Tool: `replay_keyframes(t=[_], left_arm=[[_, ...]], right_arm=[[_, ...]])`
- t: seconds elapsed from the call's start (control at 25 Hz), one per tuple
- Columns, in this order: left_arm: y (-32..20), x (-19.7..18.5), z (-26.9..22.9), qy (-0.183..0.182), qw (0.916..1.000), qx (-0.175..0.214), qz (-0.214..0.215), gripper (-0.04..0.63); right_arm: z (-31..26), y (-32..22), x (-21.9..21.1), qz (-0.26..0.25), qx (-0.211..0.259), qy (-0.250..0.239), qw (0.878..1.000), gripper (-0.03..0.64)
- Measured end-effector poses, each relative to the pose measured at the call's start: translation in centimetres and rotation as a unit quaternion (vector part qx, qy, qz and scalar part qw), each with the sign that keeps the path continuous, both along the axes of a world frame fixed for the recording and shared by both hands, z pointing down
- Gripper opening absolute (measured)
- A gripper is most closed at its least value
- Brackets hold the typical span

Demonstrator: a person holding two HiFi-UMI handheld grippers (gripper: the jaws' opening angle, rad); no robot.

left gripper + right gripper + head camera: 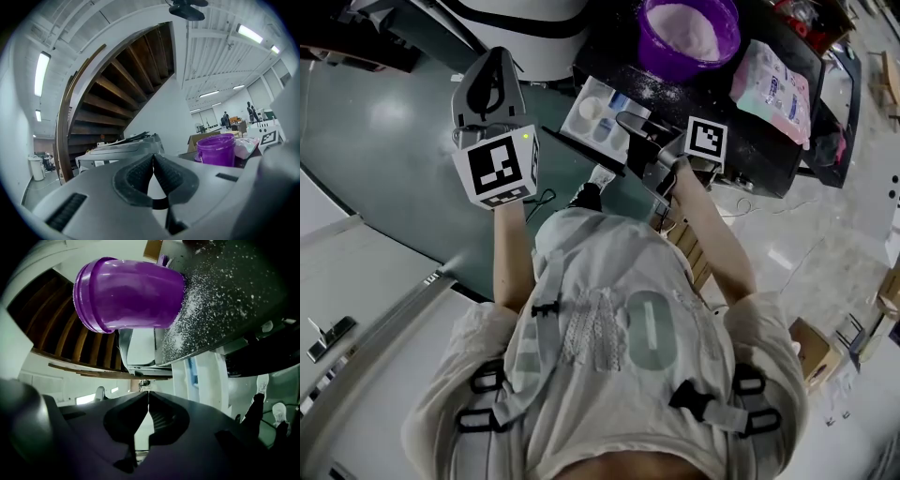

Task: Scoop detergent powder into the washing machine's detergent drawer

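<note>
Round purple plastic tub (pixel 689 37) of white powder stands on the dark speckled worktop (pixel 225 296). The open white detergent drawer (pixel 598 112) lies just beside the tub. Left gripper (pixel 153 158) and right gripper (pixel 147 395) have jaws together, holding nothing. Scooping apparently not yet begun.

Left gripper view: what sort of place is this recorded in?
Probably a large open hall or workshop, not a home laundry room: a wooden staircase rises overhead, strip lights line a high ceiling, and a cardboard box and people stand far off.
</note>
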State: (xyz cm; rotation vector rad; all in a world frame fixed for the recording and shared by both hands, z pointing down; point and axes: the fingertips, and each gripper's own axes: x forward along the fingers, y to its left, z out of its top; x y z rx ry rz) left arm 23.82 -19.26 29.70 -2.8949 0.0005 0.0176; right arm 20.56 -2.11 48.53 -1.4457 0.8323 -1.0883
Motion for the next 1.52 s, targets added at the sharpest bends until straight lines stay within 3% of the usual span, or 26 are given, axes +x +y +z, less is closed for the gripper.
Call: replay_keyframes(t=[0.36, 0.64, 0.76, 0.88, 1.0, 1.16, 1.24, 1.36, 1.52], left_arm=[[-1.0, 0.7, 1.3, -0.011, 0.9999, -0.002, -0.008, 0.021], [-1.4, 1.0, 1.8, -0.012, 0.9999, -0.006, -0.008, 0.021], [-1.5, 1.0, 2.1, -0.014, 0.9999, -0.007, -0.007, 0.021], [-1.5, 1.1, 2.4, -0.017, 0.9998, -0.009, -0.007, 0.021], [-1.6, 1.1, 2.6, -0.019, 0.9997, -0.013, -0.007, 0.021], [-1.7, 0.9, 2.9, -0.022, 0.9996, -0.017, -0.004, 0.021], [-1.8, 0.8, 3.1, -0.024, 0.9996, -0.017, -0.004, 0.021], [-2.2, 0.4, 3.8, -0.03, 0.9992, -0.023, -0.01, 0.021], [-2.7, 0.2, 4.4, -0.039, 0.9986, -0.031, -0.017, 0.021]], right_arm=[[1.8, -0.5, 0.6, -0.01, -0.021, 0.0, 1.0, 0.011], [2.8, -0.8, 1.0, -0.025, -0.068, 0.05, 0.996, 0.011], [2.9, -0.7, 1.2, -0.037, -0.119, 0.107, 0.986, 0.011], [2.5, -1.0, 1.2, -0.069, -0.18, 0.187, 0.963, 0.011], [2.1, -1.5, 1.0, -0.105, -0.236, 0.265, 0.929, 0.011], [1.8, -2.1, 0.6, -0.151, -0.304, 0.363, 0.868, 0.011], [1.6, -2.4, 0.5, -0.172, -0.339, 0.421, 0.823, 0.011], [1.0, -2.8, 0.3, -0.201, -0.377, 0.511, 0.746, 0.011], [0.7, -3.1, 0.2, -0.246, -0.417, 0.607, 0.63, 0.011]])
